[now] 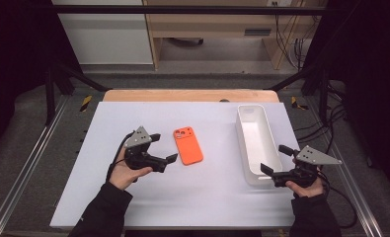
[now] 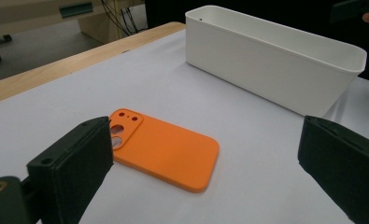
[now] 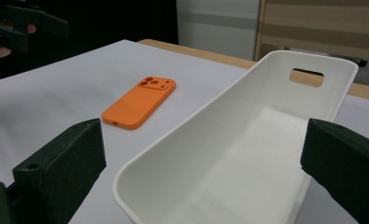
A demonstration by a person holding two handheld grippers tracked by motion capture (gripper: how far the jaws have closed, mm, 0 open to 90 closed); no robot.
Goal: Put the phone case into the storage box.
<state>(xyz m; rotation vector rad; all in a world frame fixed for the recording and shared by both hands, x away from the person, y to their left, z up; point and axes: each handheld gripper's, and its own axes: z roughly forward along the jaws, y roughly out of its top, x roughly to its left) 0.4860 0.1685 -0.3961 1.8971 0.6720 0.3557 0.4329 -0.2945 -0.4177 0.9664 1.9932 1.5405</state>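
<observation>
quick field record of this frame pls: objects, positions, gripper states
surface: white table top
phone case: orange, flat, camera cutouts at far end, mid-table
bin: white, long, empty, right of the phone case, apart from it
left gripper: open, jaws beside the phone case, not touching it
right gripper: open, at the near end of the bin
held: nothing

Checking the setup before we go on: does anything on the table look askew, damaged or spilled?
Nothing stands out. The orange phone case lies flat and whole on the white table; the white bin stands upright and empty. Both grippers, left and right, are open and hold nothing.
</observation>
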